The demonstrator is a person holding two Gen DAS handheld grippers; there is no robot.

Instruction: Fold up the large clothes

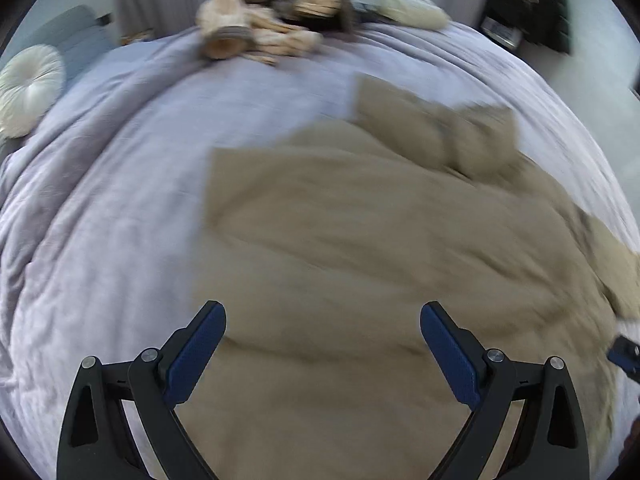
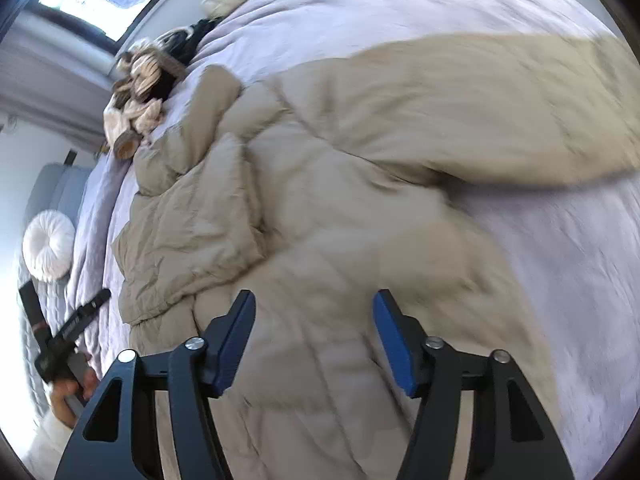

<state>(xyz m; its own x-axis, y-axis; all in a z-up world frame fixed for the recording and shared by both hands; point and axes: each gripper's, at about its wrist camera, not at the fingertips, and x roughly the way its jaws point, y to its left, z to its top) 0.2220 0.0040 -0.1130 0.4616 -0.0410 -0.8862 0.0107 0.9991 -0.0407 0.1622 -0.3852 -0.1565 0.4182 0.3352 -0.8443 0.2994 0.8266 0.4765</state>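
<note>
Both claws spread wide, gripping nothing: left claw [image 1: 323, 322], right claw [image 2: 314, 308]. Spread rumpled across the middle of the bed [image 1: 100, 200]: tan coat [image 1: 360, 240], under both.

One large beige garment [image 1: 360, 240] is lying spread on one bed, which is wearing a single lilac cover [image 1: 120, 200]. One heap of tan and brown clothes [image 1: 264, 24] is sitting at the far edge, with one cream fluffy item [image 1: 412, 10] lying beside it. One round white cushion [image 1: 30, 84] is resting to the side. Two claws are showing: the left claw [image 1: 323, 320] and the right claw [image 2: 314, 308].
</note>
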